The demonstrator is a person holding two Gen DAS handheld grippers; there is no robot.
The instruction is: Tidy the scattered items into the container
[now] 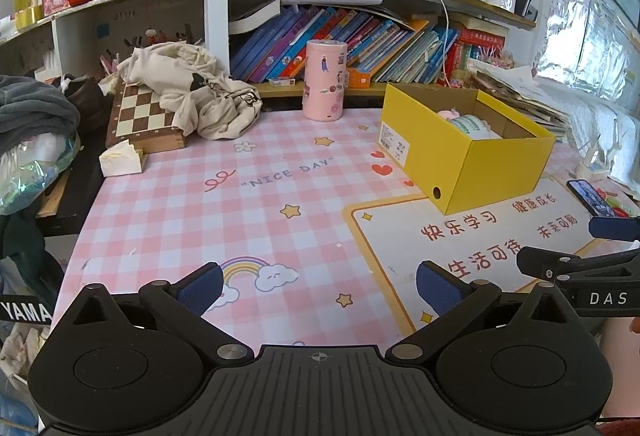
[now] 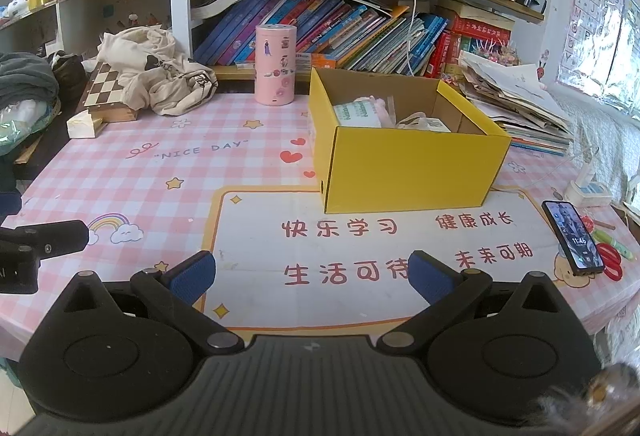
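We see the desk (image 2: 132, 172) under its pink checked mat, and at its far right stands the yellow box (image 2: 408, 168), open at the top, with a few pale packets (image 2: 360, 114) already lying inside. Left of the box, against the bookshelf, stands a pink canister (image 2: 276, 64); a chessboard (image 1: 140, 116) with a cream cloth (image 1: 192, 88) heaped on it lies far left. Our left tongs (image 1: 320, 286) and right tongs (image 2: 312, 274) both hang near us above the mat, blue pads apart and empty. A phone (image 2: 574, 238) lies at the right edge.
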